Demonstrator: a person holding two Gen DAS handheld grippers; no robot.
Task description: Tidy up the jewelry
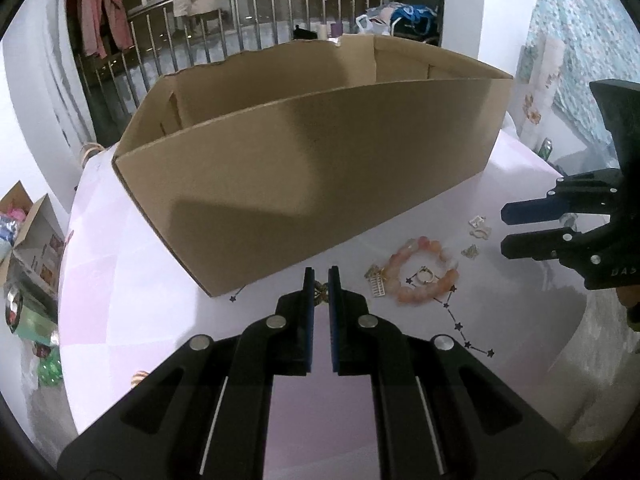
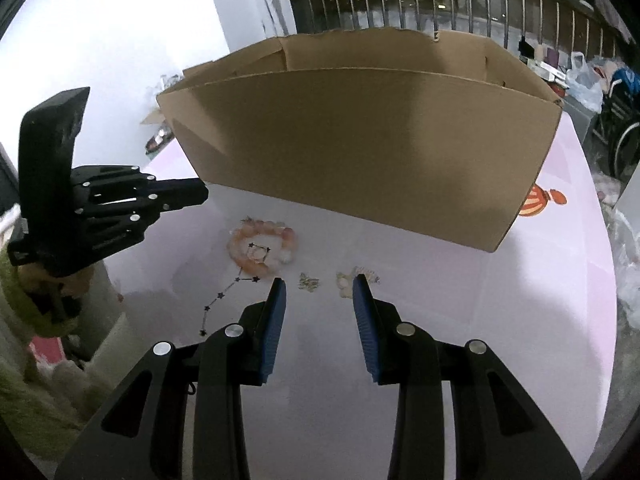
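Here we hold the left hand-held gripper (image 1: 321,280) tilted down over the pale tabletop (image 1: 132,312), its blue pads (image 1: 308,320) pinched together on a small gold trinket (image 1: 320,295) just in front of the box (image 1: 304,168). The right hand-held gripper (image 2: 319,294) hangs with its jaws apart and nothing between them, above a small charm (image 2: 309,281) and a pale clip (image 2: 345,283) by its right fingertip. A pink bead bracelet (image 1: 420,272) lies on the tabletop near the box's front wall, with a ring (image 1: 425,276) inside its loop and a gold comb charm (image 1: 377,285) touching its left side. Two more small pieces (image 1: 478,227) lie beyond the bracelet, toward the right hand-held gripper. The box stands open-topped; we cannot see its floor.
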